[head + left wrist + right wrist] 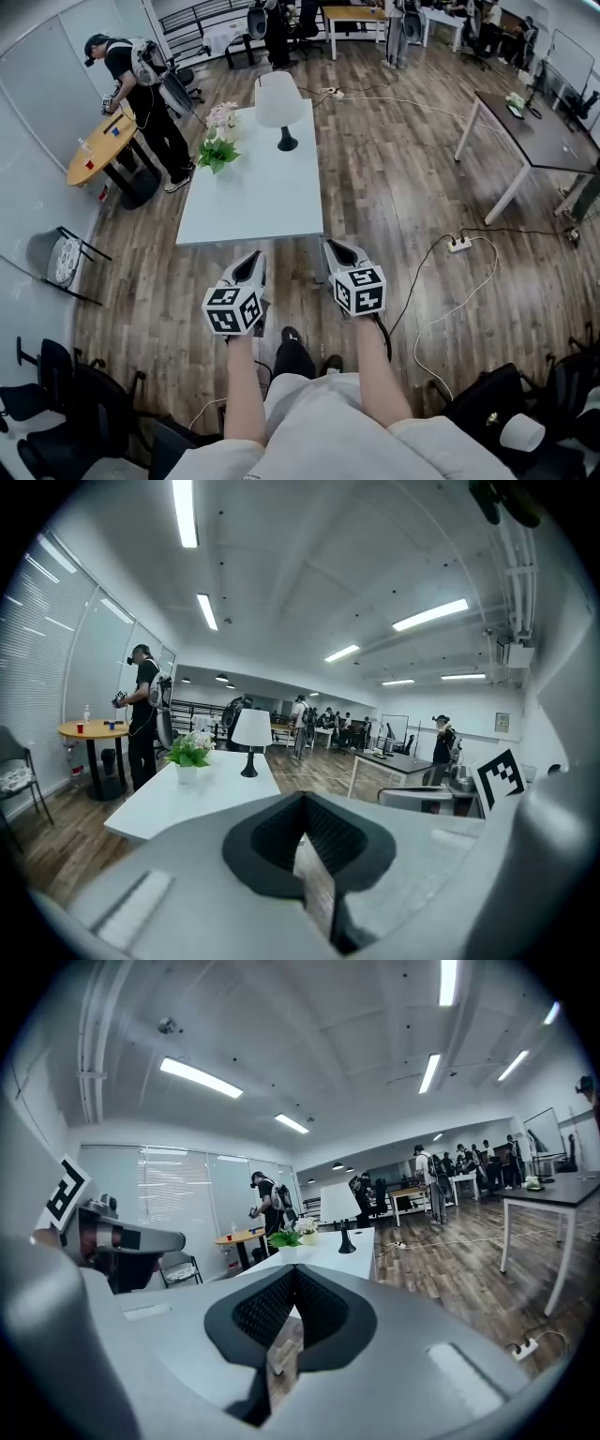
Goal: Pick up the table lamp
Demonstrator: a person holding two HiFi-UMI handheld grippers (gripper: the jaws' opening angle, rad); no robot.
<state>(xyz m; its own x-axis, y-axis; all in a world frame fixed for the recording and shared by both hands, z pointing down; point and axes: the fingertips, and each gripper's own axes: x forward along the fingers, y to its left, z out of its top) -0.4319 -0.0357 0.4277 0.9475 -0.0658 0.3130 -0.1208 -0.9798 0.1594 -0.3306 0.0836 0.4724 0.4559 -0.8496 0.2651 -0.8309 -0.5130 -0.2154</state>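
Observation:
The table lamp (279, 103), with a white shade on a dark stem and base, stands upright at the far end of a long white table (253, 202). It also shows far ahead in the left gripper view as the lamp (250, 731) and in the right gripper view as the lamp (341, 1206). My left gripper (253, 259) and right gripper (336, 248) hover side by side over the floor, short of the table's near edge. In its own view the left gripper (302, 797) has its jaws together and empty. The right gripper (293, 1273) is likewise shut on nothing.
A potted plant with pale flowers (218, 145) sits on the table's left side, nearer than the lamp. A person (141, 89) stands at a round wooden table (98, 148) on the left. A dark desk (539, 131) is at right. A power strip (459, 244) with cables lies on the floor.

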